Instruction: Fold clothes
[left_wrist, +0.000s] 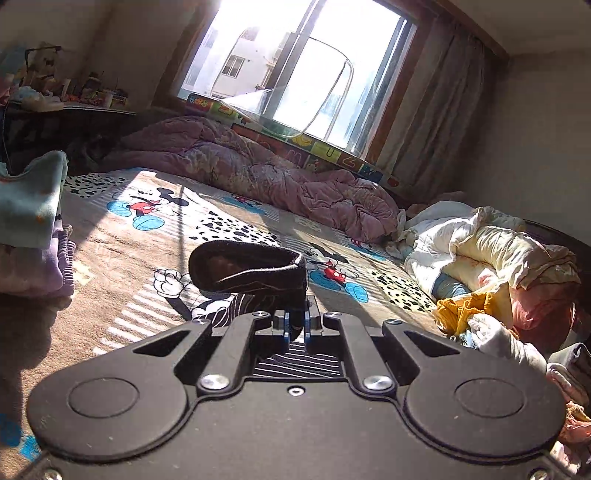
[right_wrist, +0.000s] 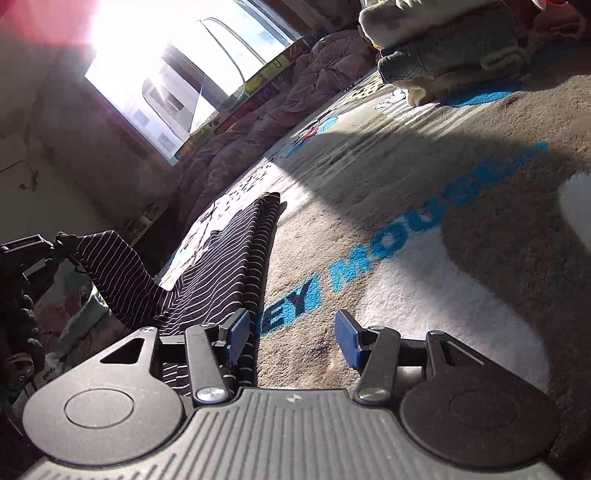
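Note:
A dark striped garment (right_wrist: 221, 266) lies on the Mickey Mouse blanket (right_wrist: 406, 229). My left gripper (left_wrist: 295, 325) is shut on the garment's dark cuff (left_wrist: 251, 266), which stands up above the fingers; the striped cloth (left_wrist: 295, 363) hangs below the jaws. In the right wrist view the left gripper (right_wrist: 55, 243) holds a striped sleeve lifted at the far left. My right gripper (right_wrist: 291, 334) is open and empty, low over the blanket, with its left pad (right_wrist: 236, 330) touching the garment's near edge.
A pink quilt (left_wrist: 258, 170) lies along the window side. A heap of white, yellow and pink clothes (left_wrist: 487, 266) sits at the right. Folded clothes (left_wrist: 33, 229) are stacked at the left. A clothes bundle (right_wrist: 450, 48) lies far ahead of the right gripper.

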